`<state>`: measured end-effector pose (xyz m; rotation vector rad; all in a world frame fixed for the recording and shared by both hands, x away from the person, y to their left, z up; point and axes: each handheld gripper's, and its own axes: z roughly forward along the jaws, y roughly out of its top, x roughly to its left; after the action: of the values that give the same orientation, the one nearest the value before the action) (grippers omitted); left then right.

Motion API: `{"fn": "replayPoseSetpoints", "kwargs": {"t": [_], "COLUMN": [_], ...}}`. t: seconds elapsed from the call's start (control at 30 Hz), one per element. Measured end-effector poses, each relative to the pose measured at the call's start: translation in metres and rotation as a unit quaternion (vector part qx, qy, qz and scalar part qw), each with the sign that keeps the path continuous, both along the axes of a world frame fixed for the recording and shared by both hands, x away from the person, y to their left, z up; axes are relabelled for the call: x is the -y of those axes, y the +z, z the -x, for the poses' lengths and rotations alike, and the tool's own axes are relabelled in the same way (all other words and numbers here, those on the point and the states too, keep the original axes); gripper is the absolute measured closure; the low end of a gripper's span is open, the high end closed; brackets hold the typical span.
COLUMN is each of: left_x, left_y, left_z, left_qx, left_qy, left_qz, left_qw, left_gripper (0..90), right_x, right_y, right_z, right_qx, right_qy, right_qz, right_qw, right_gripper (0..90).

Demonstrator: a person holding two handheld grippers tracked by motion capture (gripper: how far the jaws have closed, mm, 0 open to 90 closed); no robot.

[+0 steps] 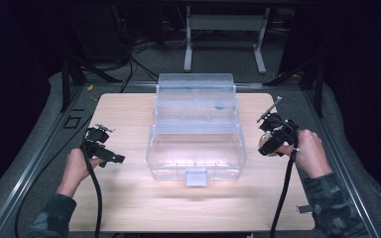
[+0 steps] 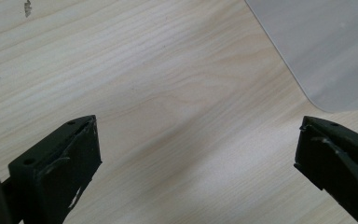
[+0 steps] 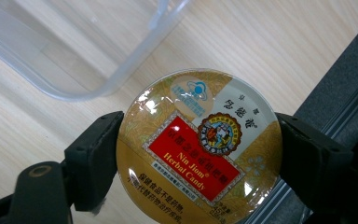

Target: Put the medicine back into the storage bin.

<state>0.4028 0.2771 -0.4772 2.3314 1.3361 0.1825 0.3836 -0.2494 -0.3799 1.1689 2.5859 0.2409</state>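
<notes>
High view: right hand-held gripper carries a candy tin near the surface's right edge; the open clear box lies to its left.
Right gripper view: jaws clamp the round tin, box corner just beyond. Left gripper view: left hand-held gripper gapes empty over the surface.

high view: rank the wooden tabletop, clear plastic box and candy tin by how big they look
1. wooden tabletop, largest.
2. clear plastic box, open in the middle.
3. candy tin, smallest, mostly hidden in the right gripper.
</notes>
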Motion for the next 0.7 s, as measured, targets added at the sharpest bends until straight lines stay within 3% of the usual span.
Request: {"fn": "replayPoseSetpoints", "kwargs": {"t": [0.27,0.4,0.47,0.7], "left_x": [0.002,0.001,0.001,0.001], "left_y": [0.001,0.002,0.002,0.003], "left_z": [-0.001,-0.001,-0.001,-0.001], "left_qx": [-0.001,0.003,0.003,0.004], "left_qy": [-0.002,-0.004,-0.003,-0.002], "left_qz": [-0.002,0.003,0.005,0.002], "left_qw": [1.0,1.0,1.0,1.0], "left_gripper": [0.0,0.0,0.0,0.0], "right_x": [-0.024,-0.036,-0.042,-0.061], "right_y": [0.005,0.004,0.003,-0.006], "right_z": [-0.008,-0.013,-0.015,-0.022], "right_qx": [-0.005,-0.003,-0.003,-0.012], "right_qy": [0.028,0.036,0.04,0.061], "right_qz": [0.003,-0.01,0.0,-0.026], "right_qw": [0.9996,0.9993,0.9992,0.9977], "right_gripper": [20.2,20.2,20.2,20.2]}}
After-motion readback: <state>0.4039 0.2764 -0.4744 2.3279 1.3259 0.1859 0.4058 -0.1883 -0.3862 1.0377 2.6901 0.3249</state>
